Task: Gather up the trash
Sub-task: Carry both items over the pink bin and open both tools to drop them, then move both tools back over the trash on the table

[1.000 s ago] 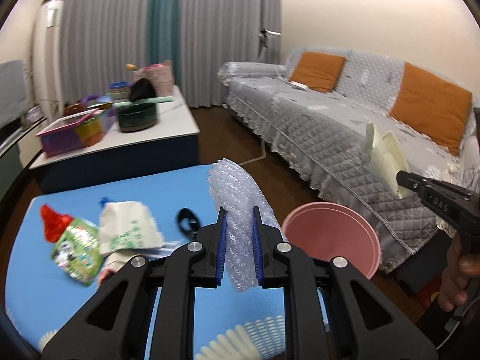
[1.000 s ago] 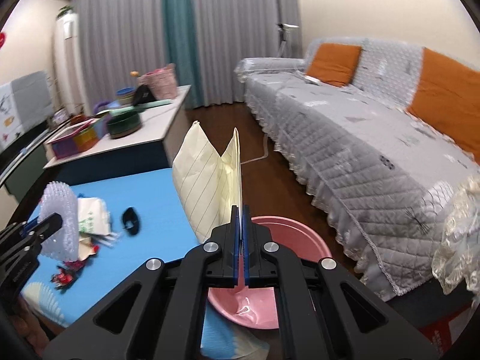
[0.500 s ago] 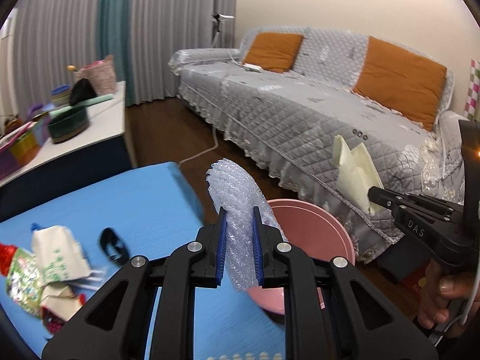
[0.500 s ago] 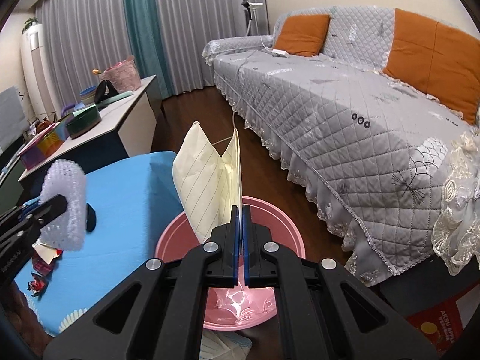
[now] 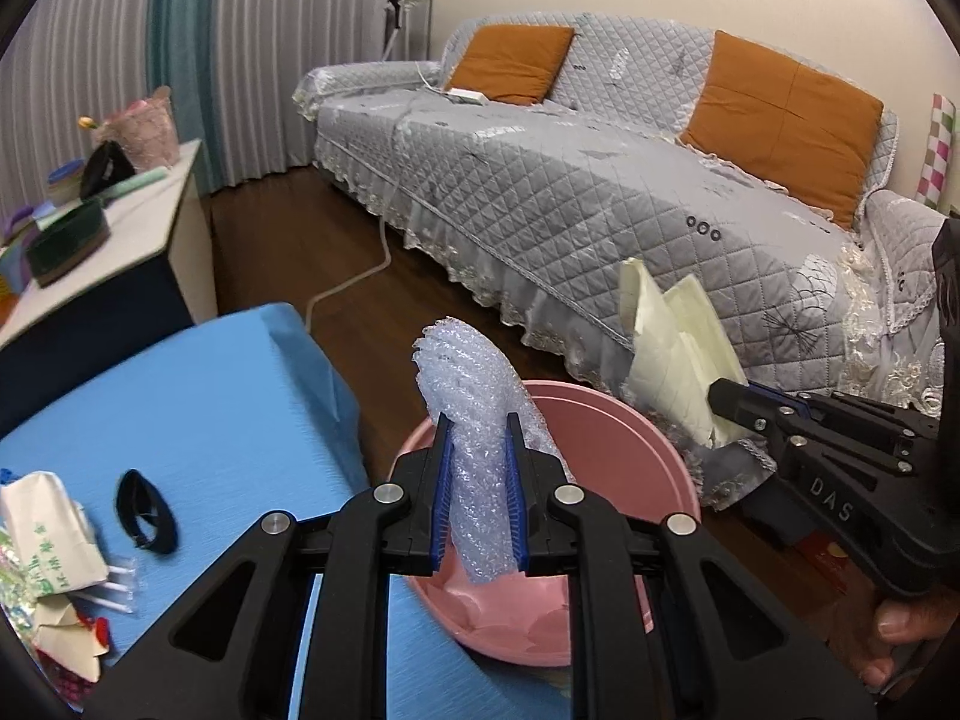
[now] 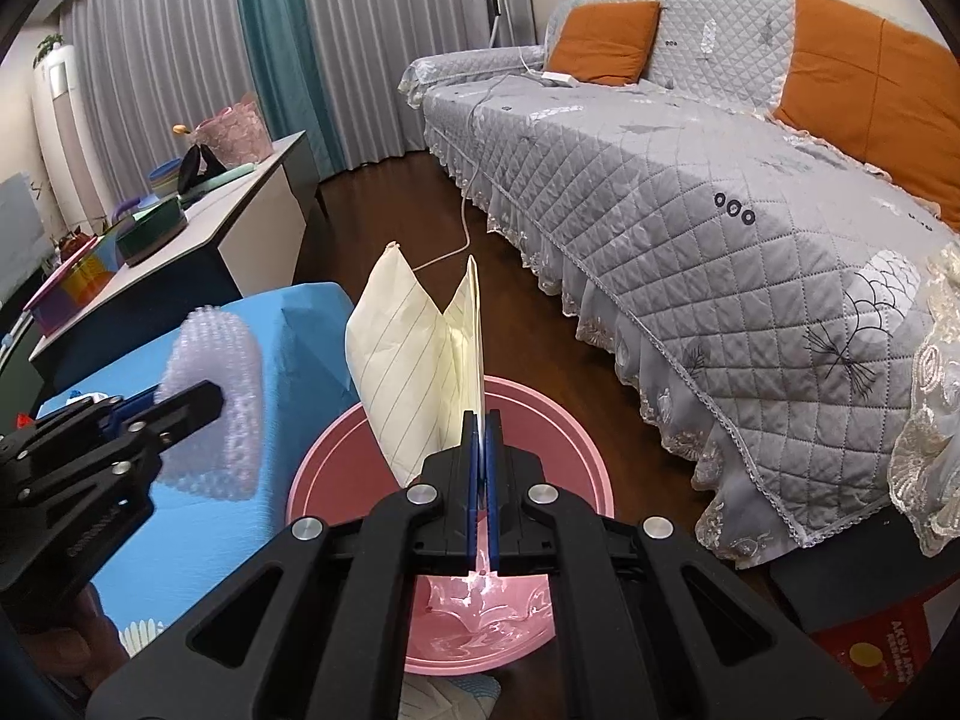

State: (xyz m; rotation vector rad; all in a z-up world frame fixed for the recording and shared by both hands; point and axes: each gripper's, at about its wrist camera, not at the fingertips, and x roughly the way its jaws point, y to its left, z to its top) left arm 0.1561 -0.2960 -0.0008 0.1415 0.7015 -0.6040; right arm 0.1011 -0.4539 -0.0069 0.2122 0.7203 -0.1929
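My left gripper [image 5: 478, 447] is shut on a piece of clear bubble wrap [image 5: 474, 396] and holds it above the near rim of a pink basin [image 5: 606, 450] on the floor. My right gripper [image 6: 480, 438] is shut on a folded sheet of lined cream paper [image 6: 414, 366] and holds it over the same basin [image 6: 540, 420]. The paper [image 5: 672, 360] and right gripper [image 5: 729, 399] show at the right of the left wrist view. The bubble wrap [image 6: 222, 396] shows at the left of the right wrist view. More trash [image 5: 48, 552] lies on the blue table [image 5: 210, 408].
A black band [image 5: 147, 519] lies on the blue table. A grey quilted sofa [image 5: 600, 192] with orange cushions runs along the right. A white side table [image 6: 198, 240] with boxes and bowls stands behind. A white cable [image 5: 354, 282] crosses the wooden floor.
Both grippers have swung right from the blue table toward the pink basin, carrying the bubble wrap and the paper. The basin now lies under both.
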